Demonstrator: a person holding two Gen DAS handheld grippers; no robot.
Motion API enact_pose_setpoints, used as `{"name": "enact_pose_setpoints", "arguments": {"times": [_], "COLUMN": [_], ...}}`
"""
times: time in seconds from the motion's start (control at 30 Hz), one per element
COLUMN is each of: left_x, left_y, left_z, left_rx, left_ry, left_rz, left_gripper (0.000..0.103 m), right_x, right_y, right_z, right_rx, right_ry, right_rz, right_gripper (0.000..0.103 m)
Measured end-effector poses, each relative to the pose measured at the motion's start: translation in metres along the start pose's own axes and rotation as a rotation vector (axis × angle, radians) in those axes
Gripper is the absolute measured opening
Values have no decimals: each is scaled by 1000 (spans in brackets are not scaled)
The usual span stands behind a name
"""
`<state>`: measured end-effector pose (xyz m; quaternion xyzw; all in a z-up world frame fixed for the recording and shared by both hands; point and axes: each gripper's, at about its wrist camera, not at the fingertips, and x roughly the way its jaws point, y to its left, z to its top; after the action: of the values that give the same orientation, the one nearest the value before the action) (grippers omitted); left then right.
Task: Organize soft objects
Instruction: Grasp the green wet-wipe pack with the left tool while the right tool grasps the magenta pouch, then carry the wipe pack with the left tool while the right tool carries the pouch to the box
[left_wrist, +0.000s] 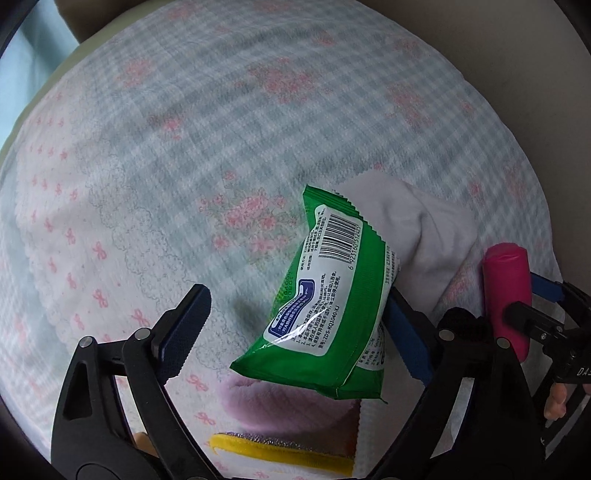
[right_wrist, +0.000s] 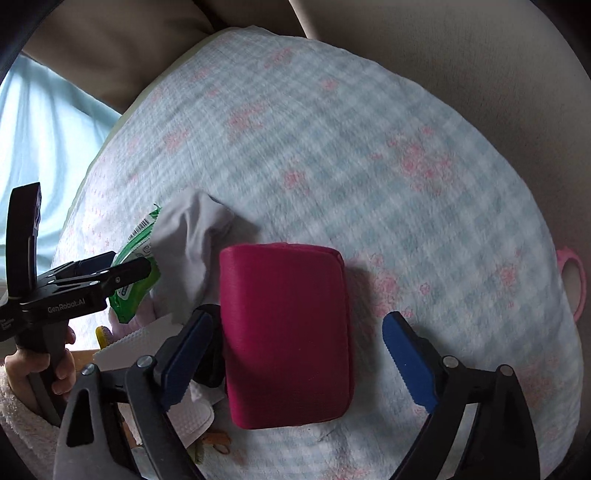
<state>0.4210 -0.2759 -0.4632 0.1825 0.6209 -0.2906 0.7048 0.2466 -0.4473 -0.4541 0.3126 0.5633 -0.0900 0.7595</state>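
Overhead, both grippers' fingers (left_wrist: 184, 321) spread.

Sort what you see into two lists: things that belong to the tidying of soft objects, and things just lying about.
Belonging to the job:
green wipes pack
red pouch
grey cloth
pink fleece

Lying about:
checked floral blanket
beige cushion
pink ring

Soft daylight, moderately bright, seemingly from left side, though source itself not in view. Strong fisheye bending, dark vignette at corners. Checked bedspread (left_wrist: 184, 147) smeared by motion blur in both views, worse in right wrist view. Glare streak on green wipes pack (left_wrist: 325, 295); barcode sharp. Red pad (right_wrist: 286, 332) casts soft shadow rightward.
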Motion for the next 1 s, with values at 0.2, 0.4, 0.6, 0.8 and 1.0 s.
{"name": "enact_pose_setpoints", "arguments": {"times": [0.2, 0.4, 0.6, 0.8, 1.0], "left_x": [24, 23, 12, -14, -52], "left_y": [0, -5, -7, -5, 5], "left_z": [8, 12, 6, -7, -27], "left_rx": [4, 27, 43, 38, 7], "left_ry": [36, 3, -25, -38, -74], "left_rz": [-87, -115, -92, -45, -28], "left_gripper": [57, 43, 39, 39, 39], "right_x": [17, 13, 4, -14, -45], "right_y": [-5, -12, -13, -12, -5], "right_z": [-2, -5, -4, -6, -17], "right_rx": [63, 105, 87, 61, 22], "right_ry": [30, 19, 3, -12, -56], "right_rz": [68, 67, 37, 26, 31], "right_gripper": [67, 51, 45, 42, 41]}}
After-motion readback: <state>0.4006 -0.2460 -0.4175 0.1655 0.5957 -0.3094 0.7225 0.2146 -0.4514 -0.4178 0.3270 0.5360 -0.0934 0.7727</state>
